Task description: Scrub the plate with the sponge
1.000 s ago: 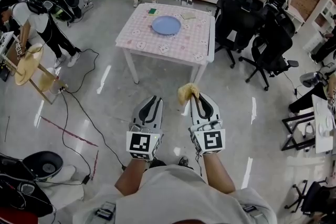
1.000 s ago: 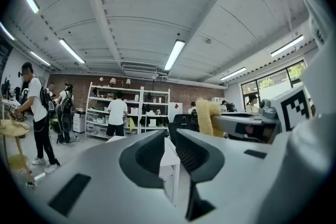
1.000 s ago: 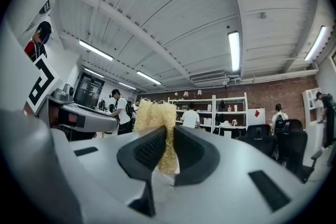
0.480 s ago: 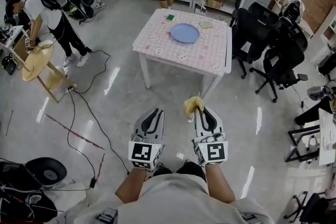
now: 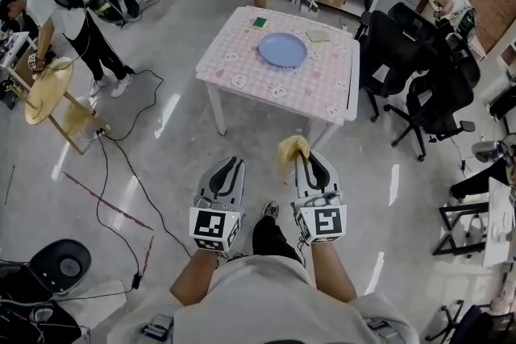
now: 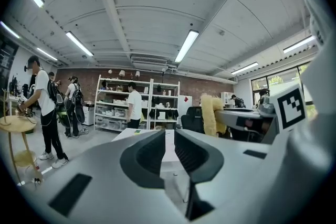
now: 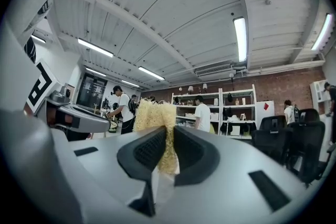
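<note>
Though plate (image 5: 282, 50) afar, sponge (image 5: 292, 147) between jaws.

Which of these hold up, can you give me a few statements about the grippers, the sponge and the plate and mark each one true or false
1. The right gripper is clamped on the yellow sponge. True.
2. The blue plate lies on the floor. False: it lies on the table with the pink checked cloth.
3. The left gripper holds nothing. True: its jaws have just closed a little but stand slightly apart with nothing between them.
4. The sponge is rubbing the plate. False: it is held over the floor, well short of the table.
5. The plate holds food. False: its surface looks bare.
</note>
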